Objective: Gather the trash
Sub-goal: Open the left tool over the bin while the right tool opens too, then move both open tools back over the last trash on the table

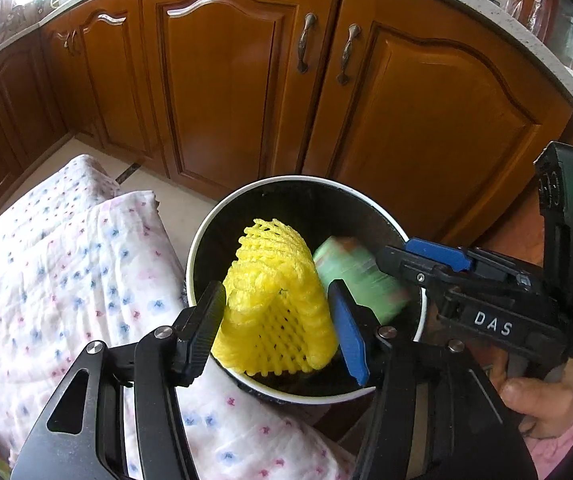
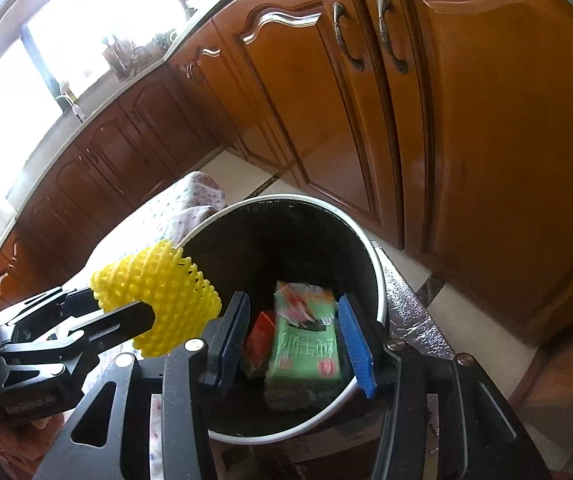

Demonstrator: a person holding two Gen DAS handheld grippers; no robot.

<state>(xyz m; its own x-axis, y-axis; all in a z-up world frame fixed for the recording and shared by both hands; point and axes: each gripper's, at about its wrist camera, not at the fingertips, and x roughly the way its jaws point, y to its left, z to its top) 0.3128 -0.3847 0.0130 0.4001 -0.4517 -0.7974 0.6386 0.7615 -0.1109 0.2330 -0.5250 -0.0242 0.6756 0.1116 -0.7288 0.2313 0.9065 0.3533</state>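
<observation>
A round bin with a white rim point(image 1: 206, 236) point(image 2: 378, 280) and a black inside stands below both grippers. My left gripper point(image 1: 276, 292) point(image 2: 126, 308) holds a yellow foam net point(image 1: 274, 300) point(image 2: 158, 292) over the bin's near left edge; the net fills the gap and touches both pads. My right gripper point(image 2: 293, 300) point(image 1: 396, 252) stands open above the bin. A green packet point(image 2: 306, 340) point(image 1: 358, 276) lies in line between its fingers, clear of the left pad and blurred in the left wrist view. A red carton point(image 2: 260, 336) lies in the bin beside it.
Brown wooden cabinet doors point(image 1: 226, 80) point(image 2: 486, 140) with metal handles rise close behind the bin. A white flowered cloth point(image 1: 66, 260) point(image 2: 190, 196) covers something left of it. Crinkled silver foil point(image 2: 410, 308) lies to the bin's right. A person's hand point(image 1: 534, 400) grips the right tool.
</observation>
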